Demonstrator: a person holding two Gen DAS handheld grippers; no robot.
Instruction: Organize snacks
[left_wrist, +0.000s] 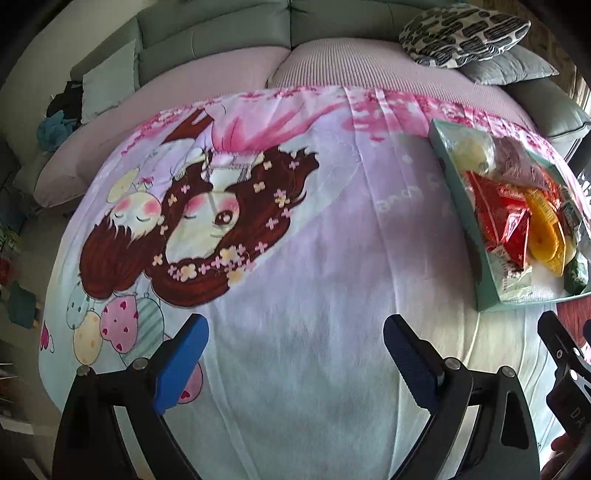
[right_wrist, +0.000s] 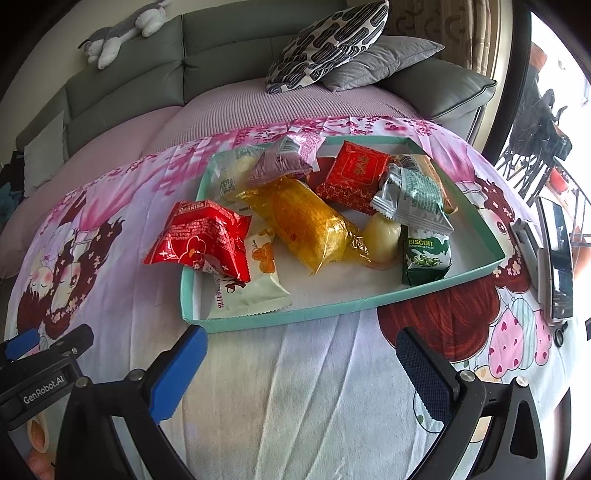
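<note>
both the left gripper (left_wrist: 293, 334) and right gripper (right_wrist: 301, 349) hang wide and empty over the cartoon-print cloth (left_wrist: 295, 295), probably because the snacks already lie heaped in the teal tray (right_wrist: 295, 315), the red packet (right_wrist: 199, 240) overhanging its left rim.

Matt teal cardboard tray (right_wrist: 280, 320); glossy crinkled foil snack packets (right_wrist: 201, 240); clear shiny yellow wrapper (right_wrist: 306, 225); soft printed cotton cloth (right_wrist: 295, 387); smooth grey leather sofa (right_wrist: 221, 48).
</note>
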